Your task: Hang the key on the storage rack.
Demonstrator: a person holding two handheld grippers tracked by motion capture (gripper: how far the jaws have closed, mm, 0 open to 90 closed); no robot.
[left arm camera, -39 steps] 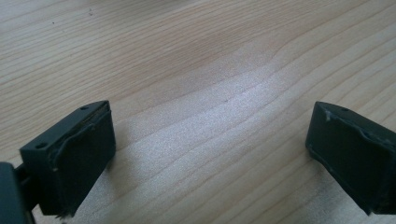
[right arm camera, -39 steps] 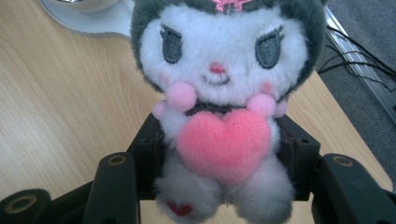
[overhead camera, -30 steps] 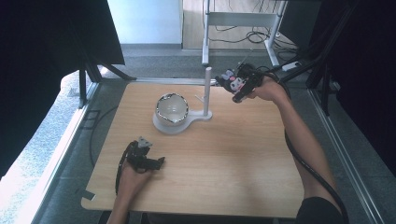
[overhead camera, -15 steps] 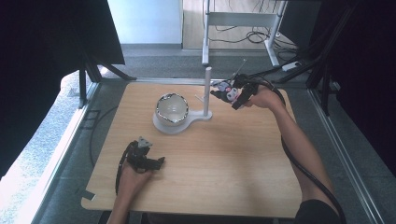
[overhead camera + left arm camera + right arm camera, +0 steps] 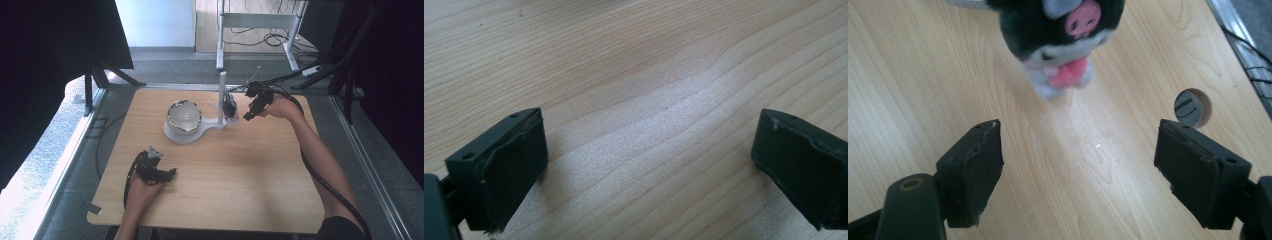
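Observation:
A small black and white plush toy (image 5: 230, 107) with pink patches is up against the white post (image 5: 222, 87) of a stand. In the right gripper view the plush toy (image 5: 1060, 27) sits just beyond the jaws, blurred. I cannot tell whether it hangs from a peg. My right gripper (image 5: 248, 114) is just right of it, open and holding nothing; the right gripper (image 5: 1078, 165) jaws stand wide apart. My left gripper (image 5: 169, 175) rests on the table near the front left. The left gripper (image 5: 649, 165) is open over bare wood.
The stand's white base (image 5: 200, 134) carries a shiny metal bowl (image 5: 183, 116) left of the post. A round cable hole (image 5: 1192, 107) sits in the wooden table (image 5: 250, 180) near the right gripper. Floor, cables and a white frame lie beyond the far edge.
My right gripper moved left and down toward the post with the plush toy at its tips. It now stands open with the toy left at the post. The left gripper has not moved.

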